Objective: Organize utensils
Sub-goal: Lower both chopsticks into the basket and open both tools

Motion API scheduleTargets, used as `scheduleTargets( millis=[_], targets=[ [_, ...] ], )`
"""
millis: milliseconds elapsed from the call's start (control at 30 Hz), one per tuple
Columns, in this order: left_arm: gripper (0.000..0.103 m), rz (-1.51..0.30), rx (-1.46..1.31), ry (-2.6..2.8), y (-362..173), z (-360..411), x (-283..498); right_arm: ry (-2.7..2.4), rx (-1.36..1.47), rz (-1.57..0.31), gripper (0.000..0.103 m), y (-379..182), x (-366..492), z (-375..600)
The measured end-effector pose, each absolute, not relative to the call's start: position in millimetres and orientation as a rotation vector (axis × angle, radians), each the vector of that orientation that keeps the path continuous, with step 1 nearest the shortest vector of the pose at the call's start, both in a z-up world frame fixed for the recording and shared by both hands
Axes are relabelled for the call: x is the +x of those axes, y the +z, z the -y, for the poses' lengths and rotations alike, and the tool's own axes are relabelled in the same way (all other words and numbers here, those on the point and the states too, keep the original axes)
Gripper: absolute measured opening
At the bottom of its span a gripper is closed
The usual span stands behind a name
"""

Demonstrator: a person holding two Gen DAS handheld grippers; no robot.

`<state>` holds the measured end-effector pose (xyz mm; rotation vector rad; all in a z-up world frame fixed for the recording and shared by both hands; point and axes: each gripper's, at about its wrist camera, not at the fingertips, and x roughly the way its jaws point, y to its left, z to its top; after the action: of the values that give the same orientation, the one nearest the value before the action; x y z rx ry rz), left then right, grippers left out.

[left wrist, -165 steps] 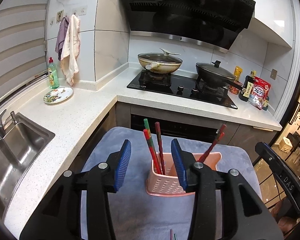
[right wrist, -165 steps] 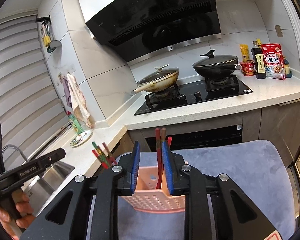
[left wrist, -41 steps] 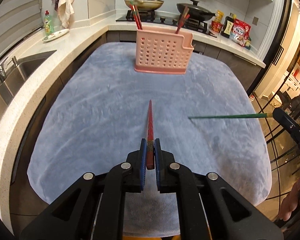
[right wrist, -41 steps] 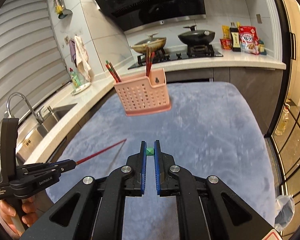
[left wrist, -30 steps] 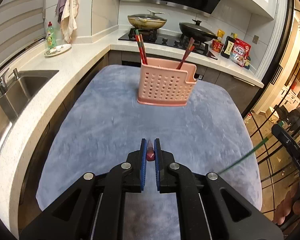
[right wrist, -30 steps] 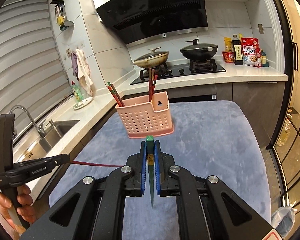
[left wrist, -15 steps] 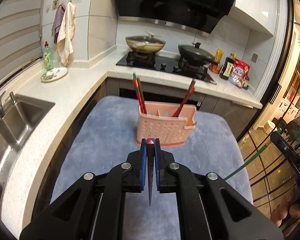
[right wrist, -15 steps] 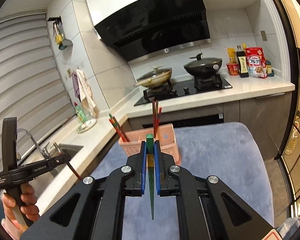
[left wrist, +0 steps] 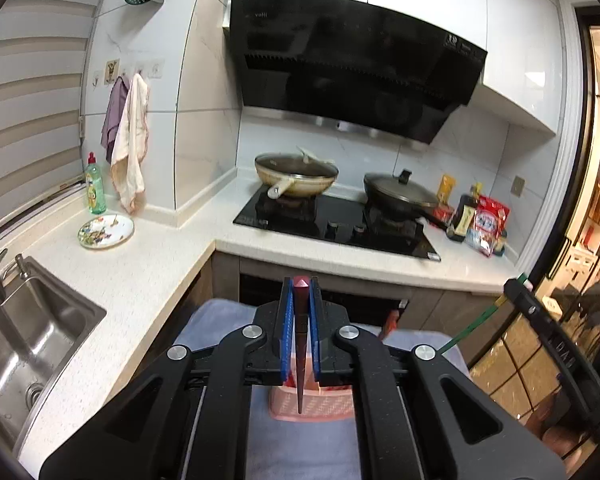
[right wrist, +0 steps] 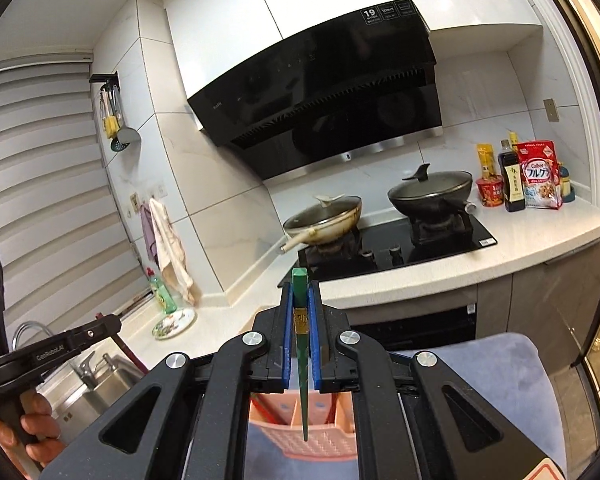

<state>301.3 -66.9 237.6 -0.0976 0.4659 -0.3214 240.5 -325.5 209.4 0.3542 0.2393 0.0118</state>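
A: Where is each claw, and what does it grip?

B: Your left claw [left wrist: 301, 334], at lower centre of the left view, is clamped on a red chopstick [left wrist: 300, 356] whose tip points down over the pink utensil basket [left wrist: 314, 406]. Your right claw [right wrist: 301, 340] is clamped likewise on a green chopstick [right wrist: 303, 364], its tip down over the same basket [right wrist: 320, 438], where red chopsticks [right wrist: 262, 404] already lean in the left part.

A: What room do you have at the edges?

B: The basket stands on a grey-blue mat [right wrist: 496, 380] covering the table. In the right view open mat lies to the right of the basket, up to its rounded edge at lower right. In the left view the mat's far edge meets the dark cabinet front [left wrist: 352, 304] just above the claw.

A: What stands around you?

B: A sink [left wrist: 32, 332] at lower left, a plate [left wrist: 106, 232] and a green bottle [left wrist: 95, 190] beyond it. Two lidded pans [left wrist: 296, 172] sit on the black hob [left wrist: 336, 228] at centre, well apart from both claws. Packets and bottles [right wrist: 528, 176] crowd the right of the counter.
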Motion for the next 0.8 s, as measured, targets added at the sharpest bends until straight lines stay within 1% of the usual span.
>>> scheduleTargets(
  millis=[100, 200, 533, 733, 767, 800],
  targets=[
    [0.007, -0.435, -0.11, -0.319, 244.3, 73.5, 318.8, 0.007, 0.354, -0.234, 0.007, 210.7, 266.0, 323.3],
    [0.007, -0.432, -0.102, -0.308, 239.1, 80.8, 331.7, 0.002, 0.354, -0.249, 0.007, 202.3, 282.7, 322.0],
    [0.007, -0.52, -0.103, -0.31, 179.2, 93.1, 368.3, -0.016, 0.352, -0.364, 0.007, 139.8, 319.9, 322.8],
    [0.007, -0.569, -0.11, -0.307, 154.6, 92.9, 376.4, -0.027, 0.361, -0.431, 0.007, 109.6, 329.5, 324.0],
    [0.007, -0.574, -0.108, -0.306, 152.8, 92.7, 376.2, -0.029, 0.358, -0.437, 0.008, 107.0, 329.8, 323.7],
    [0.007, -0.576, -0.106, -0.302, 152.3, 93.0, 375.8, -0.036, 0.35, -0.438, 0.012, 106.3, 329.0, 323.1]
  ],
)
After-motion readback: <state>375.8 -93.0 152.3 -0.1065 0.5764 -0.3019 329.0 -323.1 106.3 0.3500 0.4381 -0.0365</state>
